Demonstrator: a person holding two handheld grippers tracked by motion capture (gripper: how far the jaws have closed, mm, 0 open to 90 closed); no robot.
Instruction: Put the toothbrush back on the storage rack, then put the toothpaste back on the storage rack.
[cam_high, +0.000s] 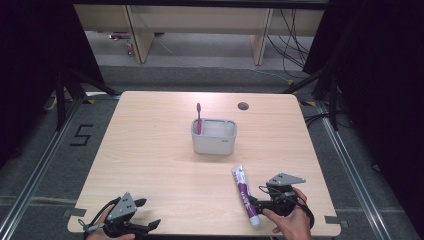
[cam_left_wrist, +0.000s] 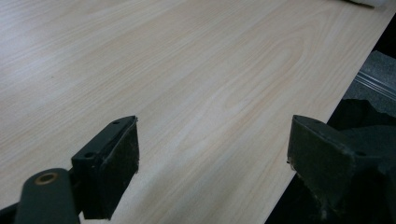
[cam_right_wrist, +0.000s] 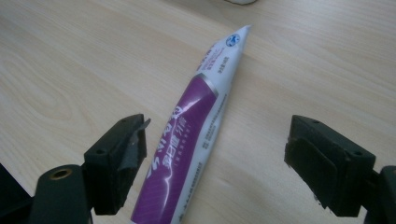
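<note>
A purple and white toothpaste tube lies flat near the table's front right edge, cap toward the front. My right gripper is open at the tube's cap end. In the right gripper view the tube lies between the spread jaws, close to the left one, and the right gripper is not touching it. A grey holder stands mid-table with a red toothbrush upright in its left side. At the front left corner my left gripper is open over bare wood, with nothing between the jaws of the left gripper.
The wooden table has a round cable hole at the back right. Its front edge runs just below both grippers. In the left gripper view the table edge drops off to dark floor on the right.
</note>
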